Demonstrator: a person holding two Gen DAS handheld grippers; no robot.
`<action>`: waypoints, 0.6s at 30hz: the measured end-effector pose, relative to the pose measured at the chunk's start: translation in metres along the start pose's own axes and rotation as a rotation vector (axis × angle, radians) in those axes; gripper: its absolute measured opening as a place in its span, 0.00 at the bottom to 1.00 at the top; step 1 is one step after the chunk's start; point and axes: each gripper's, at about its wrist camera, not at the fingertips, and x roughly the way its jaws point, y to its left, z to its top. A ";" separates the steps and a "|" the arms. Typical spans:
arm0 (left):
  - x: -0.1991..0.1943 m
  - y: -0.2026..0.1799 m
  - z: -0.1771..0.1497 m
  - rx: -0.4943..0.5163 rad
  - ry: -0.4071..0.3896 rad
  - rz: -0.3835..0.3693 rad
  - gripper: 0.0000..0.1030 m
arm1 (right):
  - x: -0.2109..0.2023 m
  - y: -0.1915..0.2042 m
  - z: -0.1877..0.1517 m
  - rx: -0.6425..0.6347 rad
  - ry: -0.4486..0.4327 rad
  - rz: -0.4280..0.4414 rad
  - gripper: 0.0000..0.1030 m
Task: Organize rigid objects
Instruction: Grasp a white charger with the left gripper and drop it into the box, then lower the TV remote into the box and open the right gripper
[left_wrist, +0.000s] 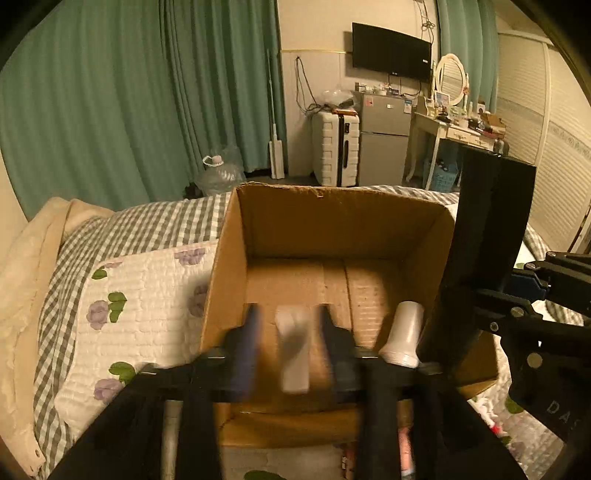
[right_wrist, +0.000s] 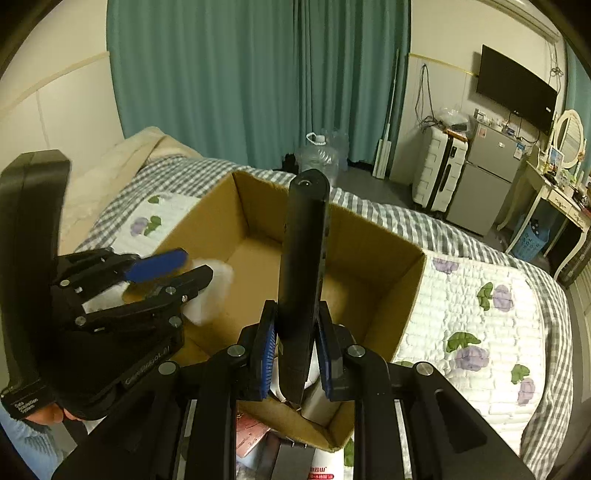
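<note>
An open cardboard box (left_wrist: 343, 221) (right_wrist: 384, 266) stands on the bed. My left gripper (left_wrist: 290, 328) (right_wrist: 192, 267) is over the box with its jaws apart; a blurred white object (left_wrist: 293, 354) (right_wrist: 216, 291) is between the fingers and seems loose. A white bottle (left_wrist: 404, 336) stands upright at the box's near right side. My right gripper (right_wrist: 295, 343) (left_wrist: 528, 291) is shut on a flat black slab (right_wrist: 304, 273) (left_wrist: 484, 236) and holds it upright over the box's near edge.
The bed has a floral quilt (left_wrist: 144, 306) (right_wrist: 476, 314) and a grey checked cover (right_wrist: 406, 218). Loose packets (right_wrist: 255, 432) lie under my right gripper. Across the room stand a suitcase (left_wrist: 336, 147), a fridge (left_wrist: 384, 140) and a dressing table (left_wrist: 454, 129).
</note>
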 end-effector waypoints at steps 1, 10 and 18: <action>-0.002 0.001 -0.001 -0.004 -0.018 0.009 0.63 | 0.003 0.001 -0.001 -0.002 0.005 -0.001 0.19; -0.008 0.012 -0.005 -0.034 -0.056 -0.019 0.63 | 0.044 0.003 0.003 0.003 0.080 0.008 0.19; -0.029 0.017 -0.008 -0.045 -0.102 -0.025 0.63 | 0.034 -0.005 0.009 0.058 0.002 -0.054 0.59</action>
